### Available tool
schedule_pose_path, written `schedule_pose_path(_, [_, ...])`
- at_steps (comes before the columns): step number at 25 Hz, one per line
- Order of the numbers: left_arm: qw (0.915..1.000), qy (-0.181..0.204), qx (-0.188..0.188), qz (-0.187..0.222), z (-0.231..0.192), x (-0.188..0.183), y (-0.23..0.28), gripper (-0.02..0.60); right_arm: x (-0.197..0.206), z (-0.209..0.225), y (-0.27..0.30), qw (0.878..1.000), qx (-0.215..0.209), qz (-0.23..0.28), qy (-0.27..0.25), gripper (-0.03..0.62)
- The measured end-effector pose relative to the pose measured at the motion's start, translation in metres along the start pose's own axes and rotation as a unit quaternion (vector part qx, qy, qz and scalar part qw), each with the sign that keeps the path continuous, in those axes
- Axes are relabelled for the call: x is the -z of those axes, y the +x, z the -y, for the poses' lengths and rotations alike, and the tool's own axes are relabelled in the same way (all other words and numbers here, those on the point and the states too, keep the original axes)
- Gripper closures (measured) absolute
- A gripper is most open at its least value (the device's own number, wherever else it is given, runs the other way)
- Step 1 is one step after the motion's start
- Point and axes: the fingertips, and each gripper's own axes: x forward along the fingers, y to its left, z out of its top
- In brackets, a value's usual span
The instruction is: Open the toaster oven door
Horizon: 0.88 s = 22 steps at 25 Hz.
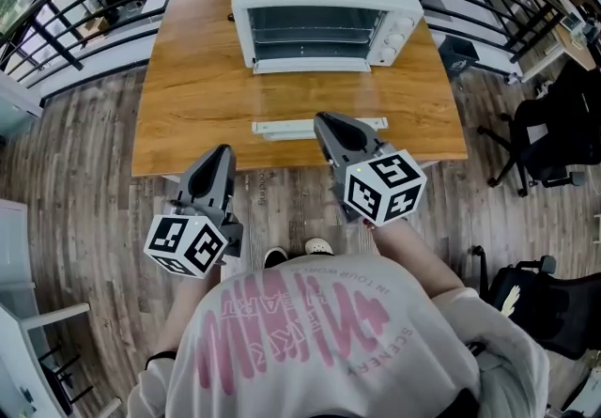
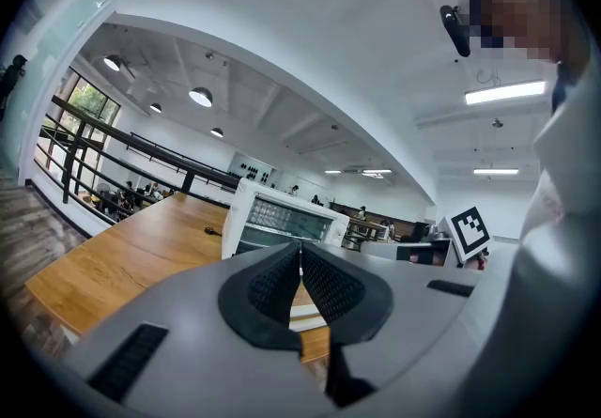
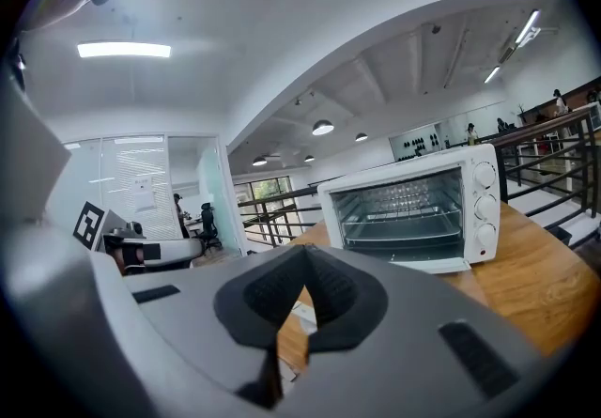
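Observation:
A white toaster oven (image 1: pixel 324 7) stands at the far middle of the wooden table (image 1: pixel 197 97). Its door looks folded down flat in front, and the wire racks inside show in the right gripper view (image 3: pixel 413 209). The oven also shows in the left gripper view (image 2: pixel 282 224). My left gripper (image 1: pixel 225 150) hovers off the table's near edge, shut and empty (image 2: pixel 300 247). My right gripper (image 1: pixel 322 117) is over the near edge, well short of the oven, shut with nothing between its jaws (image 3: pixel 305 252).
A flat white strip-like object (image 1: pixel 319 128) lies on the table near its front edge, just beyond my right gripper. Black railings (image 1: pixel 75 22) run behind and beside the table. Office chairs (image 1: pixel 549 148) stand at the right on the wood floor.

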Motion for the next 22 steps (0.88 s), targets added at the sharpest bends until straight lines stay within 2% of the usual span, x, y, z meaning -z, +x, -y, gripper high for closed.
schedule_pose_path(22, [1.0000, -0.002, -0.004, 0.005, 0.0006, -0.0002, 0.0026, 0.557, 0.0014, 0.0027, -0.0006, 1.000, -0.004, -0.005, -0.006, 0.589])
